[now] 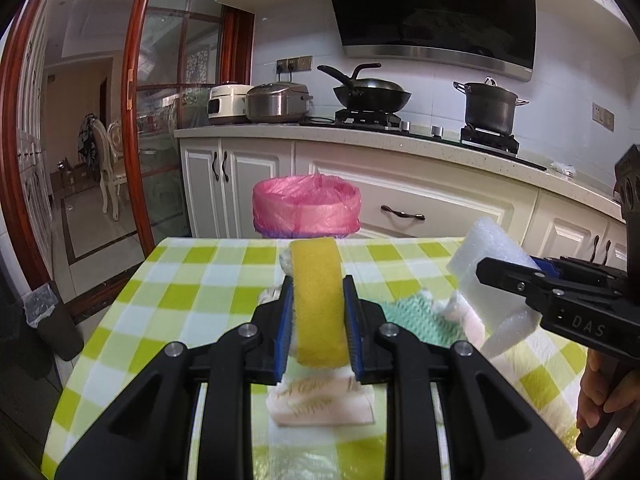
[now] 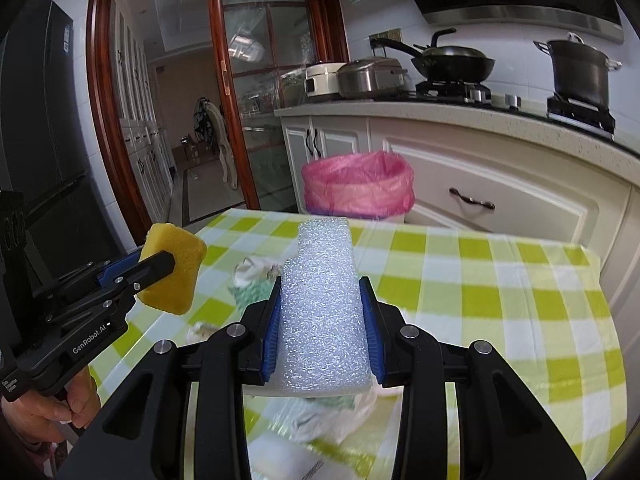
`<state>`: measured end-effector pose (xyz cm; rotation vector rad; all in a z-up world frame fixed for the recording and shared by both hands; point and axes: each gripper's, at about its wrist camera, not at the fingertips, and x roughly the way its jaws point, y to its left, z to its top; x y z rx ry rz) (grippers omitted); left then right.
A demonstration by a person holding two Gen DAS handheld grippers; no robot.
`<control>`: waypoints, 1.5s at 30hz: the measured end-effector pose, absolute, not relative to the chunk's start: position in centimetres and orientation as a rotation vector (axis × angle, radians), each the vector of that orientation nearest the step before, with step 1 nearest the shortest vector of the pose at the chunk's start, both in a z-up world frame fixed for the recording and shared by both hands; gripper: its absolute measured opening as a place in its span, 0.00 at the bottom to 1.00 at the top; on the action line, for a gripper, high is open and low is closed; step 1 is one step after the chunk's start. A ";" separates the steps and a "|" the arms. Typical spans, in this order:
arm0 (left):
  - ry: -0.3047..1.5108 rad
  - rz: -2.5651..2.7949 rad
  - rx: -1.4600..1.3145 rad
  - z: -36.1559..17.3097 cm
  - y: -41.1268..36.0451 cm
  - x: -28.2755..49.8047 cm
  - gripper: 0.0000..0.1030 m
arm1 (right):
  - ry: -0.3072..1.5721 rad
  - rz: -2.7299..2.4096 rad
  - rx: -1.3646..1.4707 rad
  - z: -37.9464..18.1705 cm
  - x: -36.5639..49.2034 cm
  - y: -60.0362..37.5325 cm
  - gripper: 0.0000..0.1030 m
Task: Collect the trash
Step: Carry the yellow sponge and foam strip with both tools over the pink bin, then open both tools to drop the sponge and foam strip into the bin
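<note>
Kitchen counters and white cabinets fill the upper half of both views, and below them we see a table under a green-and-white checked cloth (image 1: 208, 276) running across the lower half. Just past the table's far edge, at centre frame, stands a bin lined with a pink bag (image 1: 306, 206); its mouth is open, but from our angle we cannot tell what lies inside. On the stove at upper right sit a black wok (image 1: 372, 94) and a lidded dark pot (image 1: 490, 106), their contents hidden from us. Our left gripper (image 1: 318, 300) is clamped on a yellow sponge (image 1: 318, 300), which stands between the blue pads (image 1: 286, 320) at lower centre of the left view, raised off the cloth; it is a thick, porous slab with rounded corners. Our right gripper (image 2: 324, 312) is closed on a white foam block (image 2: 324, 312), pinched between its pads at lower centre of the right view; the block is pale, bubbly in texture and stepped narrower at its top. Under and between the two grippers, crumpled white paper (image 1: 320, 404) and a teal patterned wrapper (image 1: 416, 314) lie on the cloth.
</note>
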<state>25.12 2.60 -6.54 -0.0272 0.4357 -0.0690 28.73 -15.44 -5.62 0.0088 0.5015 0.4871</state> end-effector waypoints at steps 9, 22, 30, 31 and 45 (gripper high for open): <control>0.428 -0.115 -0.012 -2.8 3.5 34.3 0.23 | 0.475 0.513 -0.039 -2.8 38.3 -14.9 0.34; 0.465 -0.104 -0.047 -1.5 6.5 55.8 0.24 | 0.521 0.526 0.018 -2.4 59.0 -13.6 0.34; 0.528 -0.086 -0.096 -4.7 7.9 66.2 0.24 | 0.555 0.523 0.113 -4.8 68.6 -11.2 0.35; 0.534 -0.086 -0.103 -5.1 7.9 66.7 0.24 | 0.555 0.519 0.118 -5.0 69.1 -11.1 0.35; 0.503 0.000 -0.114 -6.5 9.3 63.7 0.52 | 0.531 0.532 0.072 -5.5 66.7 -12.8 0.62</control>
